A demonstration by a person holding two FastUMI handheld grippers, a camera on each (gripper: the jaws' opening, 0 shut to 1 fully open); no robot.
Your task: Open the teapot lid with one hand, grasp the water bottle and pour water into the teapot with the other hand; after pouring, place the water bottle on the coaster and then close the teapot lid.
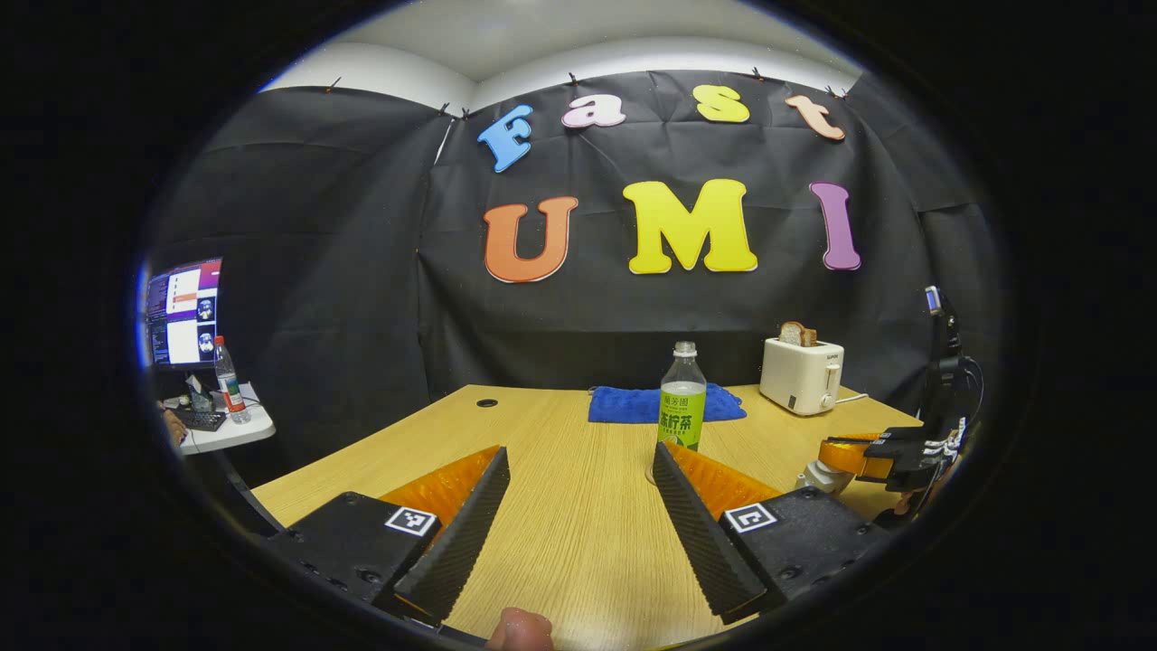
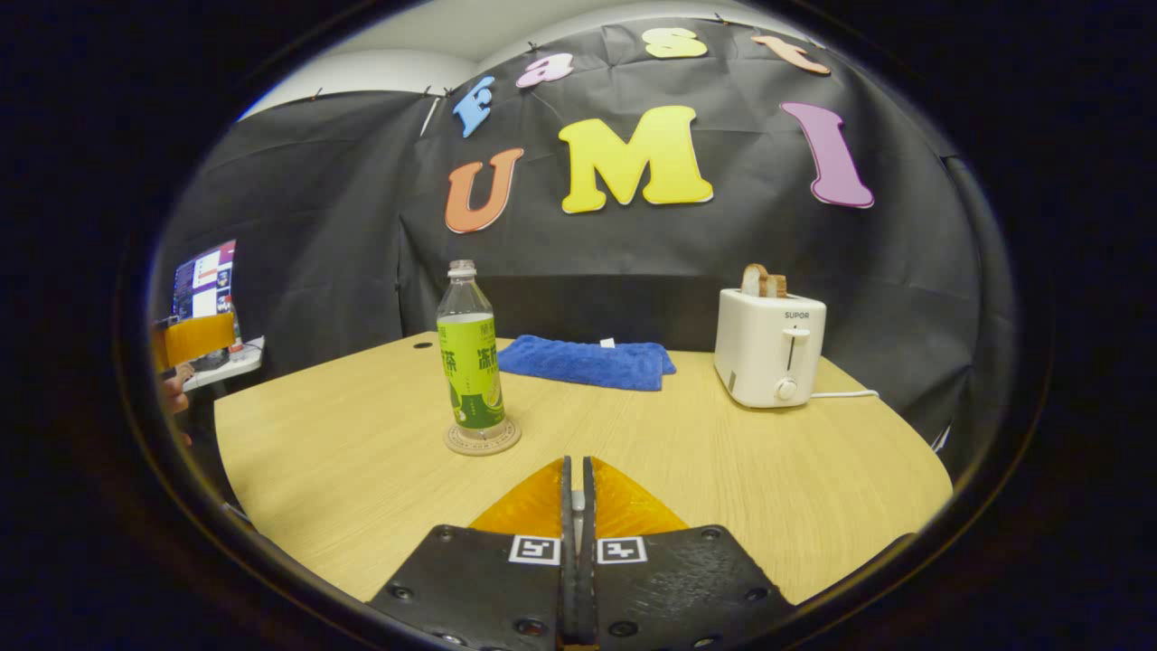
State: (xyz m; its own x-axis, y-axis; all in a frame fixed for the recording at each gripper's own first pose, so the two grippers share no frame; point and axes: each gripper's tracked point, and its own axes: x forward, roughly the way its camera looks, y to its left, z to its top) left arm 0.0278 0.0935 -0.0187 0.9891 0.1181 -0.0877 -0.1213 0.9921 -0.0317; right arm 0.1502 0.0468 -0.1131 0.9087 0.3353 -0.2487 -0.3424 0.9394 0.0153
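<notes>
Water bottle (image 2: 470,357): upright on a round coaster (image 2: 482,440), left of centre in the right gripper view; centre of the left gripper view, beyond the fingers
Bench (image 2: 362,470): wood-grain top
Blue towel (image 2: 587,362): folded, far edge, behind bottle
Toaster (image 2: 768,353): right of towel, bread in slot
Left gripper (image 1: 578,506): fingers wide apart, nothing between
Right gripper (image 2: 576,488): fingers pressed together, nothing held; seen at right edge of left gripper view beside a white object, possibly the teapot

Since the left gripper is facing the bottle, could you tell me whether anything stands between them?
Nothing visible does: bare table lies between the open left gripper and the bottle, which stands upright on its coaster.
</notes>
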